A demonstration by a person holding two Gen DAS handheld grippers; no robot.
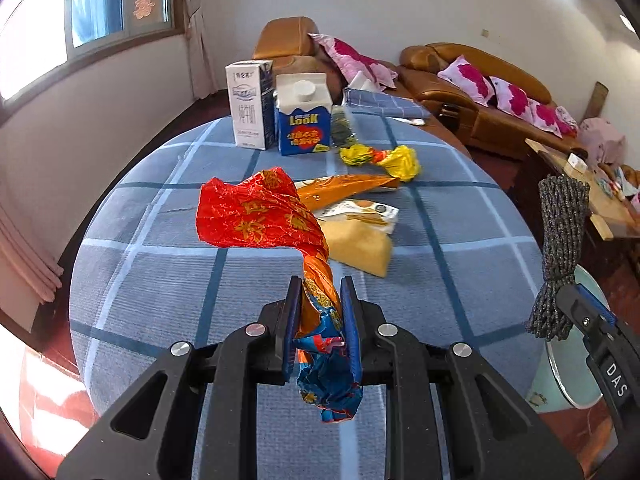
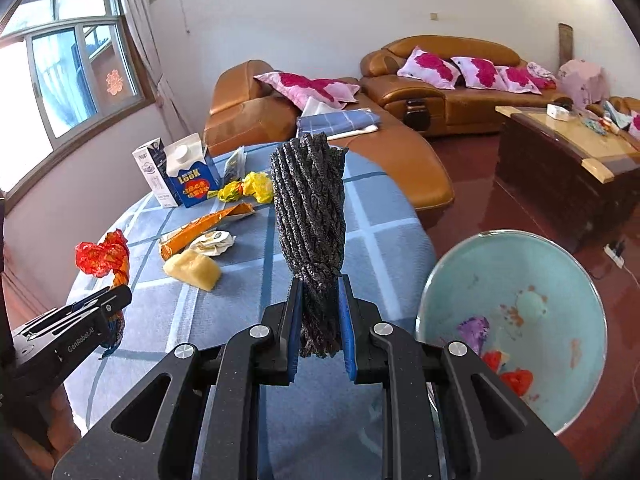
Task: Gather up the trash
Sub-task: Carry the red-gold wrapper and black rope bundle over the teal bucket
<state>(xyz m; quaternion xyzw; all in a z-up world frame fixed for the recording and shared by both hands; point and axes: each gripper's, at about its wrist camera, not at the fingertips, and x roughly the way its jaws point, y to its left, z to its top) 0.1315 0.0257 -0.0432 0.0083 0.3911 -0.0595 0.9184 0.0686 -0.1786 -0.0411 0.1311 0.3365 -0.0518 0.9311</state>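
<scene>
Left claw (image 1: 321,308) pinches the red wrapper (image 1: 256,212); right claw (image 2: 320,304) pinches the gray rope bundle (image 2: 310,208), both up over the table (image 2: 384,232). Carry them over the blue bowl (image 2: 560,272) (low beside it), then let go.

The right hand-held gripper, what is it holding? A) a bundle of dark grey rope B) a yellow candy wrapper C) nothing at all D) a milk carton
A: the right hand-held gripper is shut on the bundle of dark grey rope, whose tied end sits between its blue pads while the rest stands up above the checked tablecloth.
</scene>
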